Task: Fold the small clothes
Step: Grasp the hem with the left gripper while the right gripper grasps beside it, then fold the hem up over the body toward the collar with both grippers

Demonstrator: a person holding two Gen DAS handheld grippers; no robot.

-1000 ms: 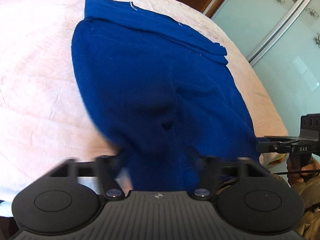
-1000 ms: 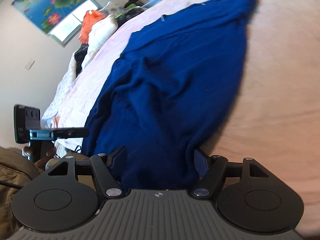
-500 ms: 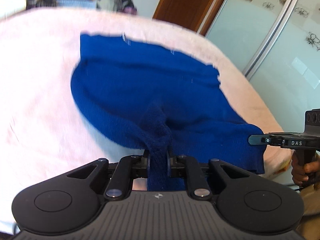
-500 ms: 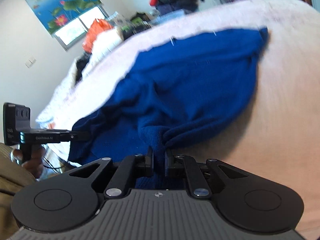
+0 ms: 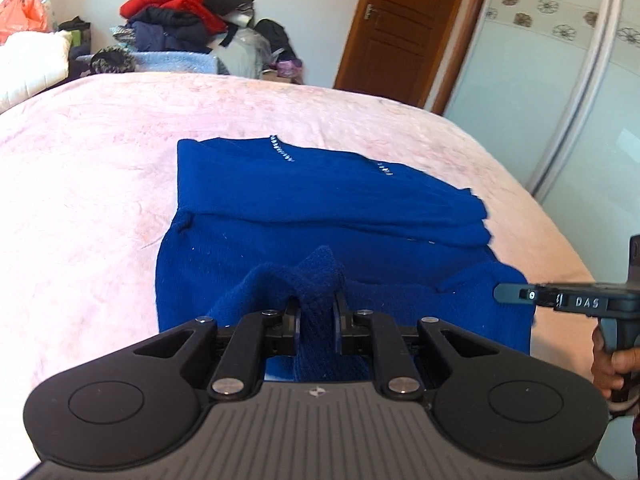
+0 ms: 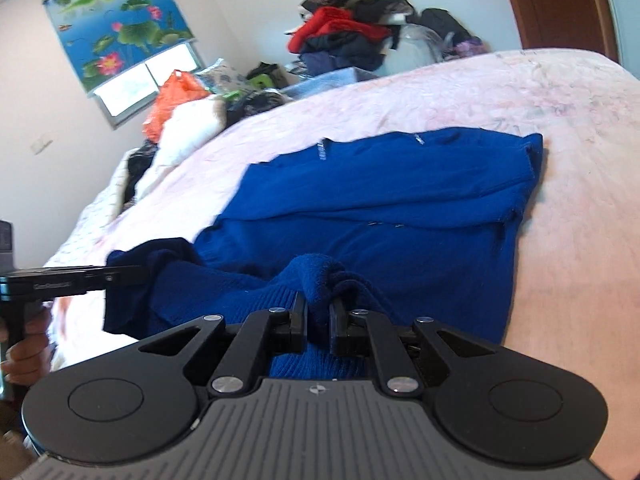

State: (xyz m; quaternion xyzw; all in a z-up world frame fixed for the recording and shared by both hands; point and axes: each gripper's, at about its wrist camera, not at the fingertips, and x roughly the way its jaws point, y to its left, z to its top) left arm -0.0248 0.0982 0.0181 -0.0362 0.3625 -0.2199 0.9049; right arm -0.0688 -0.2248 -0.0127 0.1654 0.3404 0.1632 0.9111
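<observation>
Garment: blue knit sweater (image 5: 320, 216) lies on the pink bedspread (image 5: 88, 168), its far part flat with a fold line across it, its near hem edge raised off the bed.
Left tongs: my left gripper (image 5: 316, 322) has its jaws drawn nearly together on a bunched ridge of the near hem; knit fills the gap between them.
Right tongs: my right gripper (image 6: 318, 320) is pinched the same way on another bunch of the same hem, further along to the right.
Cross-check: each tool shows at the edge of the other's view, so the two grips sit apart along one edge.
Handling: I judge it soft, limp and fairly thick; it sags between the two grips and humps up at the jaws. Light enough to carry, not slippery, not fragile, though the knit can stretch if I pull the grips apart.
Where to hold: hem corners, as now; a deeper bite would catch both layers.
Step in hand: I read this as carrying the near edge over toward the far edge.
Surroundings: heap of clothes (image 5: 176, 16) beyond the bed, orange bag (image 6: 172, 100) and white bedding (image 6: 188, 128) by the window, wooden door (image 5: 400, 28), sliding wardrobe panels (image 5: 560, 80).
In the way: nothing lies on the bedspread between the sweater and its far edge.
</observation>
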